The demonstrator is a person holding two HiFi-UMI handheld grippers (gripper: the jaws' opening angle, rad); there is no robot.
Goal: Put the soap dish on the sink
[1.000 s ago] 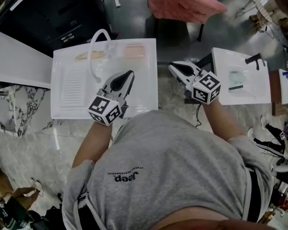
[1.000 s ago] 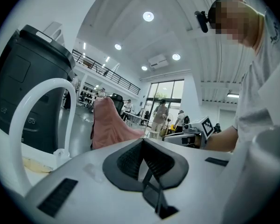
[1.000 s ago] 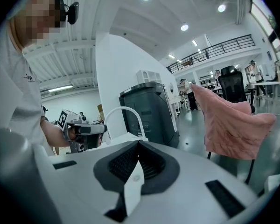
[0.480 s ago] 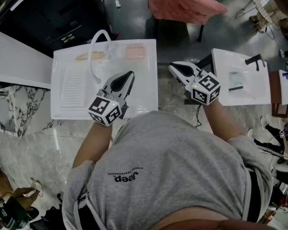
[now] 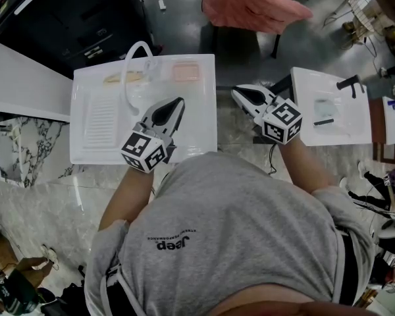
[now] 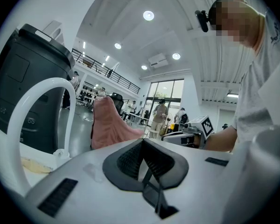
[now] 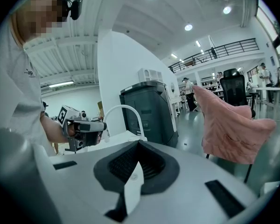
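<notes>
A pinkish soap dish (image 5: 184, 71) rests on the back ledge of the white sink (image 5: 197, 130), to the right of the white arched faucet (image 5: 135, 51). My left gripper (image 5: 178, 101) hovers over the sink basin, pointing toward the ledge; its jaws are shut with nothing between them (image 6: 142, 141). My right gripper (image 5: 237, 91) hangs just off the sink's right edge, over the floor gap; it is also shut and empty (image 7: 139, 143). Each gripper shows in the other's view: the right gripper (image 6: 191, 132) and the left gripper (image 7: 84, 127).
A yellowish item (image 5: 118, 78) lies on the ledge left of the faucet. A second white sink (image 5: 303, 84) with a black faucet (image 5: 349, 81) stands to the right. A pink cloth-draped chair (image 5: 250, 2) and a black bin (image 5: 72, 12) stand beyond the sink.
</notes>
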